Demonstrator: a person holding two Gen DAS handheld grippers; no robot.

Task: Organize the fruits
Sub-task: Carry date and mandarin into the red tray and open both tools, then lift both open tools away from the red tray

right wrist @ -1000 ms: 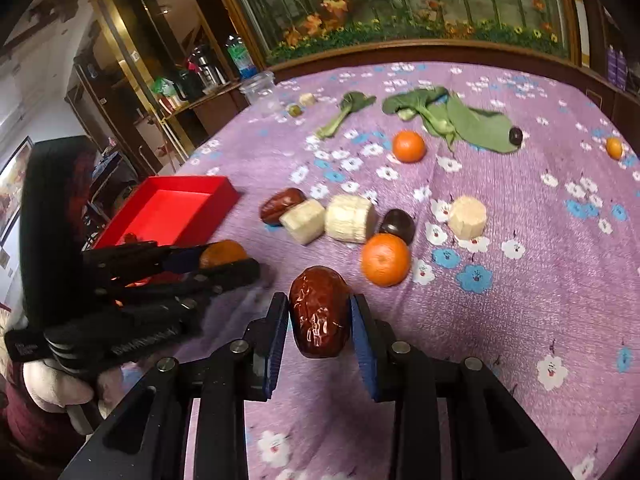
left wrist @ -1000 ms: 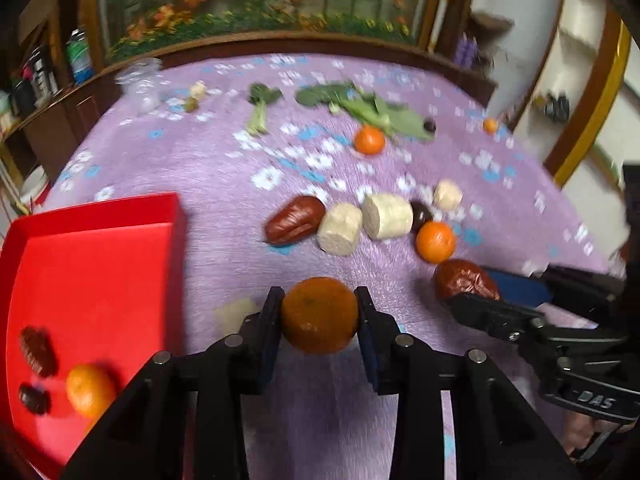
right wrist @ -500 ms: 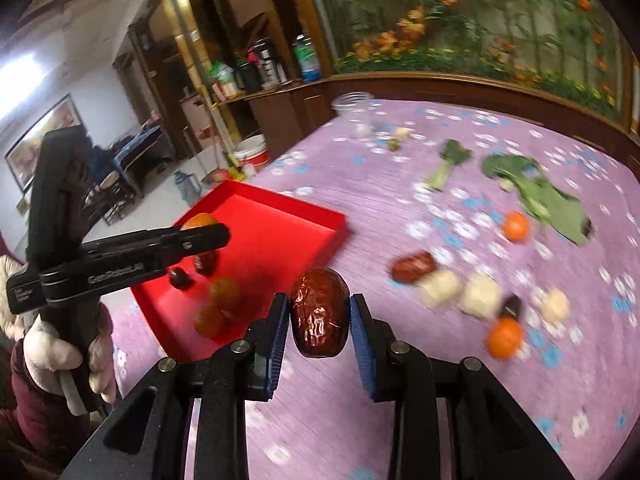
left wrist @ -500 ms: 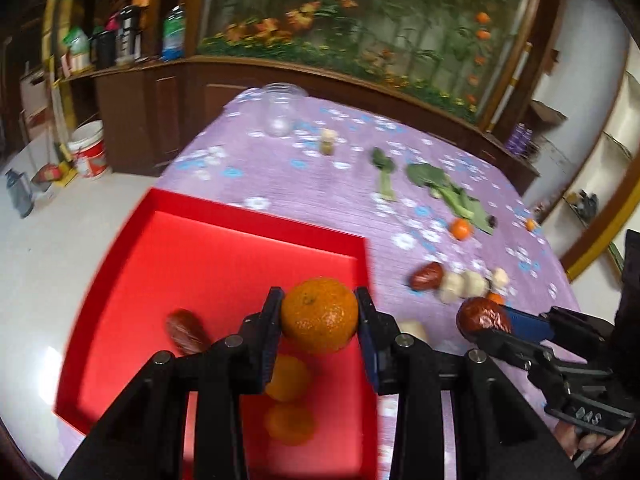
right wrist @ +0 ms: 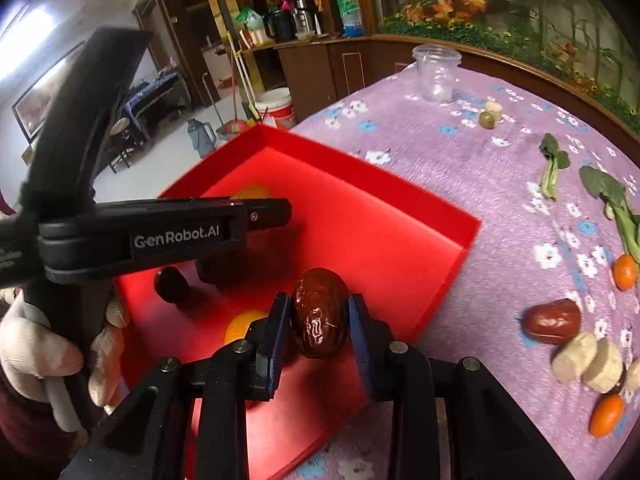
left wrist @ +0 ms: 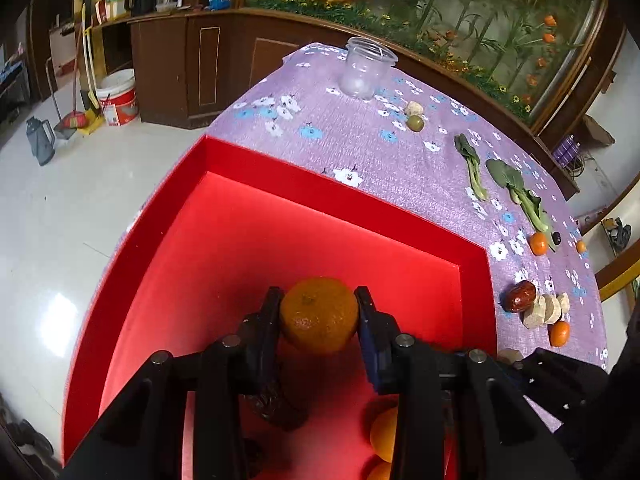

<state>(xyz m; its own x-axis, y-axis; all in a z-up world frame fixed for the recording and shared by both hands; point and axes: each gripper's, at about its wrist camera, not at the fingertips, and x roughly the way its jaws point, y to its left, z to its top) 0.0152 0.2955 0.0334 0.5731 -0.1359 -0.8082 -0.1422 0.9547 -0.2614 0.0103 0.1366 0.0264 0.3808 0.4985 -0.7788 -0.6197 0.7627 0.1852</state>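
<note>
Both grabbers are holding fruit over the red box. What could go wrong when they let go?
1. The orange in the left gripper is round; dropped from up there, it may roll and bump the fruit already in the red tray.
2. The red date in the right gripper hangs near the tray's closer edge, so it might bounce out onto the purple cloth.
3. Both grippers are close together over the tray and could knock each other.

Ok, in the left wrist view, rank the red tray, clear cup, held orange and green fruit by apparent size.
1. Red tray
2. Held orange and clear cup: alike, and the orange is much nearer the camera, so unranked
3. Green fruit
</note>
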